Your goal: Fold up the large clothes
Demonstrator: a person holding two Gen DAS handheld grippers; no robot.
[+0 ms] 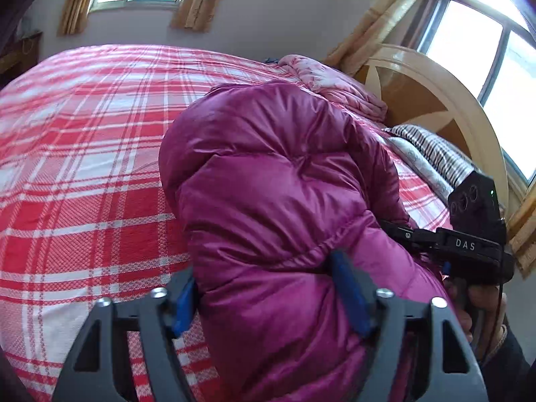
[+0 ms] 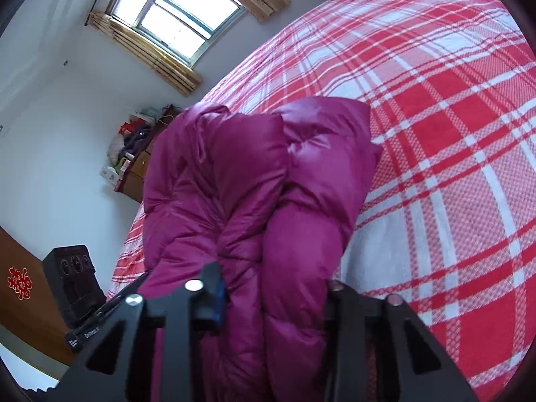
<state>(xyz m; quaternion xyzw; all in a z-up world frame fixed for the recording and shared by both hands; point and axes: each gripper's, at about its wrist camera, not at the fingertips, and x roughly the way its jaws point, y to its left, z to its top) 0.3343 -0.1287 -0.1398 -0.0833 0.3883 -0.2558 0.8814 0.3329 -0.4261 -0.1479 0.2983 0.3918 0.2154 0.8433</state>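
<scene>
A puffy magenta down jacket [image 1: 274, 181] lies bunched in a thick roll on the red-and-white plaid bed cover [image 1: 83, 154]. My left gripper [image 1: 266, 294] is shut on the near end of the roll, and both blue pads [image 1: 348, 288] dent the fabric. In the right wrist view the same jacket [image 2: 241, 181] shows two folded lobes side by side. My right gripper [image 2: 273, 293] is shut on a narrower fold of it. The right gripper's black housing [image 1: 475, 234] shows at the jacket's right side, with its fingertips hidden in the fabric. The left gripper's housing [image 2: 73, 281] appears at the lower left.
A pink quilt [image 1: 335, 83] and a striped pillow [image 1: 432, 154] lie by the curved wooden headboard [image 1: 445, 87]. Bare plaid cover [image 2: 452, 167] stretches beside the jacket. A cluttered cabinet [image 2: 134, 157] stands against the wall under a window [image 2: 181, 16]. A wooden panel [image 2: 23, 305] stands near the bed's edge.
</scene>
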